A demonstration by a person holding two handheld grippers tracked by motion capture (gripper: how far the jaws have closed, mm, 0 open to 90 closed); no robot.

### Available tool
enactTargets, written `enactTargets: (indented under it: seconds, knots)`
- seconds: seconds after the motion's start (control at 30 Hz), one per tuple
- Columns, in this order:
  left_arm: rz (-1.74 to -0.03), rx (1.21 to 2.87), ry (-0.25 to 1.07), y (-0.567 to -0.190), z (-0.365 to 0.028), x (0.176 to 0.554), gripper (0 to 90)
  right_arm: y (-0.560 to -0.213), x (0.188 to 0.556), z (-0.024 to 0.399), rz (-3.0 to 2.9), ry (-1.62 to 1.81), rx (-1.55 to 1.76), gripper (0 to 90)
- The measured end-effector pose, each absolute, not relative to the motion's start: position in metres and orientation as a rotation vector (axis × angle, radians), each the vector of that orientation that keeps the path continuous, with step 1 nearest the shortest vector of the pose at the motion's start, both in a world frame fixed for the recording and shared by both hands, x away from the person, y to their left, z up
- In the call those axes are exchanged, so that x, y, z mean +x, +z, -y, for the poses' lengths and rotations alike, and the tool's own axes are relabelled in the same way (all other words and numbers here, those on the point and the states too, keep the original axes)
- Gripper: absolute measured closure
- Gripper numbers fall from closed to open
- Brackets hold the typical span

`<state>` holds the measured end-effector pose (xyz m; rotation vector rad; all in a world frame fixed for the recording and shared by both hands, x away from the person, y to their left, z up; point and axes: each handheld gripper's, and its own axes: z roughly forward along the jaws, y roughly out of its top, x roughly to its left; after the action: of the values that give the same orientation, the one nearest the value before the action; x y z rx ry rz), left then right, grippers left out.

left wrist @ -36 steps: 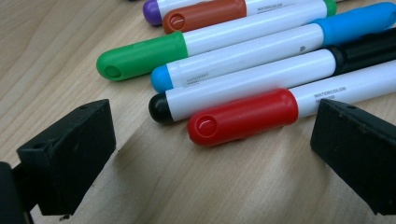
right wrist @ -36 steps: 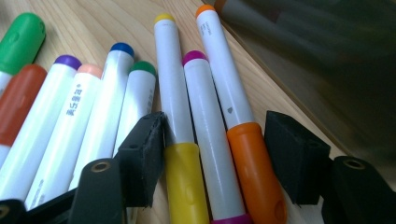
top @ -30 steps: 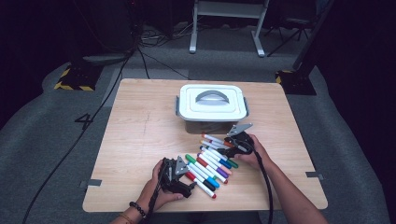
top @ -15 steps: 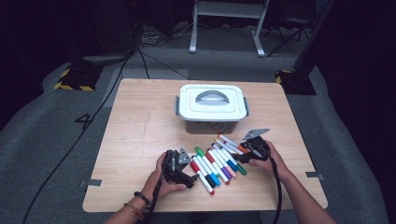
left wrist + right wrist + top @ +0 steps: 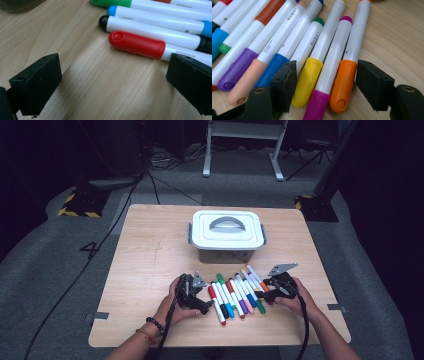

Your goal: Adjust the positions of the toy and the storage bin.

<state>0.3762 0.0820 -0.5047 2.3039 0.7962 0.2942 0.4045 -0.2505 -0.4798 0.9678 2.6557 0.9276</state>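
The markers lie side by side in a tight row on the near middle of the worktop, probably squared up so they can be gathered together. The right gripper, at the row's right end, has its jaws apart around the yellow, magenta and orange caps, having just been opening and not pressing them. The left gripper waits at the left end, jaws wide over bare wood beside the red-capped marker. The lidded box sits just beyond, shut.

A light wooden table bears a lidded white box and a row of markers.
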Motion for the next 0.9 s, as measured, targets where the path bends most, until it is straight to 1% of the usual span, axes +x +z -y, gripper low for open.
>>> enactTargets:
  seconds: [0.17,0.33,0.6,0.73,0.83,0.9]
  knots:
    - [-0.794,2.306,0.282,-0.505,-0.083,0.383,0.4,-0.477,0.398,0.255,-2.657,0.931,0.954,32.6]
    - [-0.787,2.306,0.279,-0.505,-0.083,0.386,0.5,-0.474,0.399,0.260,-2.625,0.946,0.955,31.3]
    - [-0.785,2.305,0.281,-0.505,-0.083,0.386,0.6,-0.461,0.412,0.276,-2.476,1.004,0.967,31.2]
    - [-0.785,2.308,0.279,-0.505,-0.084,0.385,0.6,-0.468,0.425,0.286,-2.390,0.954,1.018,33.3]
    - [-0.787,2.305,0.279,-0.505,-0.083,0.385,0.5,-0.483,0.438,0.292,-2.355,0.927,1.108,35.9]
    - [-0.786,2.306,0.282,-0.505,-0.082,0.386,0.5,-0.488,0.439,0.290,-2.394,0.912,1.106,35.6]
